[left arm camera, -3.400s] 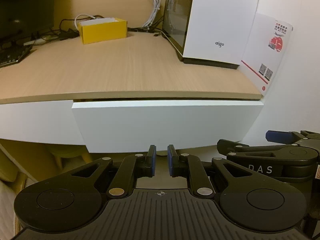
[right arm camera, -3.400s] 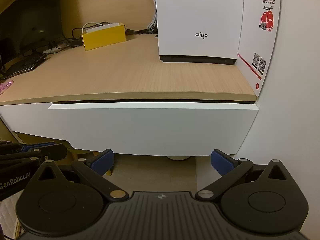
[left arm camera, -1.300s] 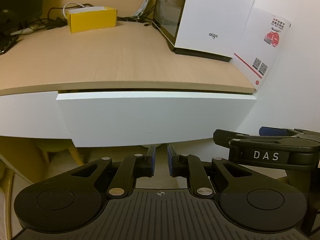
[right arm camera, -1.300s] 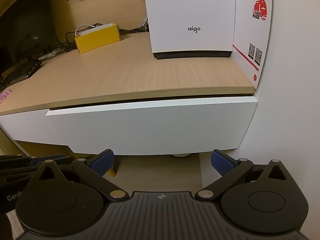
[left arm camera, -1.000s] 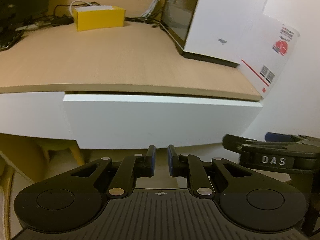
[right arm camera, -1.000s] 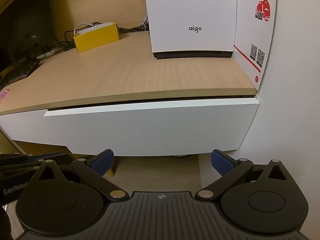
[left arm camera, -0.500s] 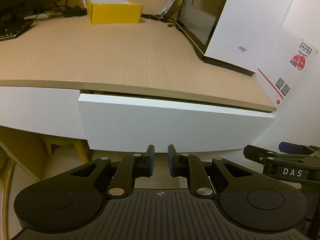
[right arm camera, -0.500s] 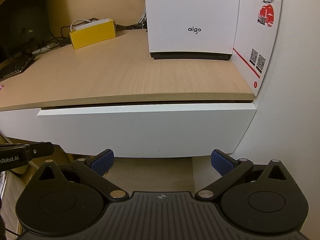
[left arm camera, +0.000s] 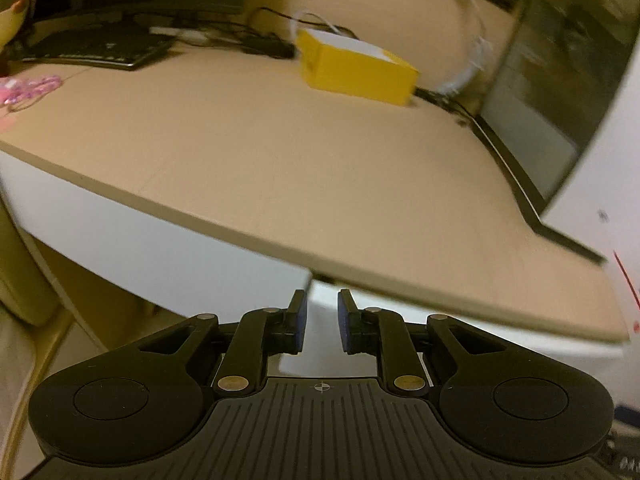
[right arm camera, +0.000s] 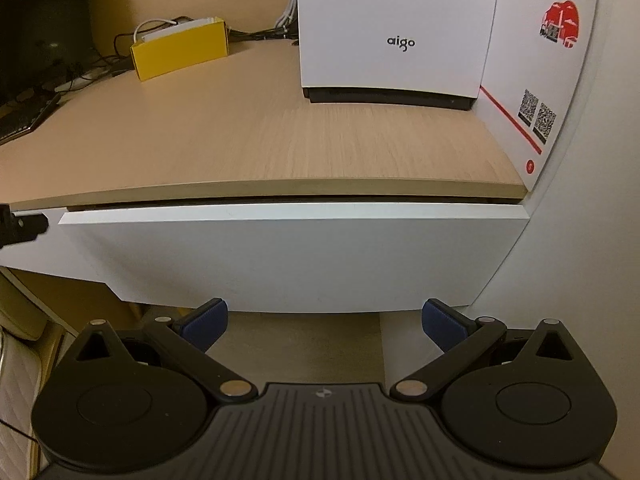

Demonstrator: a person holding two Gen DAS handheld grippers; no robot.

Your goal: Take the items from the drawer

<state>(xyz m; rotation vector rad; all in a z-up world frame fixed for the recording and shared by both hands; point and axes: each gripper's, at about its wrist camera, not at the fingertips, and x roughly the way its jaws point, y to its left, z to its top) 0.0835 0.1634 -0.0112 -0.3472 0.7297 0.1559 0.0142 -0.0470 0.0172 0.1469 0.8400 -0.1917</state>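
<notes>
The flat white drawer front (right arm camera: pixel 288 256) sits just under the pale wooden desktop (right arm camera: pixel 260 148), its long axis running left to right, its top edge standing slightly proud of the desk's lip with a dark gap above; bare floor lies below it; the right gripper (right arm camera: pixel 325 320) hangs level before its lower edge, blue pads spread wide, holding nothing; the left gripper (left arm camera: pixel 319 322), tilted, points at the drawer's left end, fingers nearly together with a narrow gap, empty.

White flat-fronted drawer (right arm camera: pixel 292 256) under the wooden desktop, barely ajar, contents hidden
</notes>
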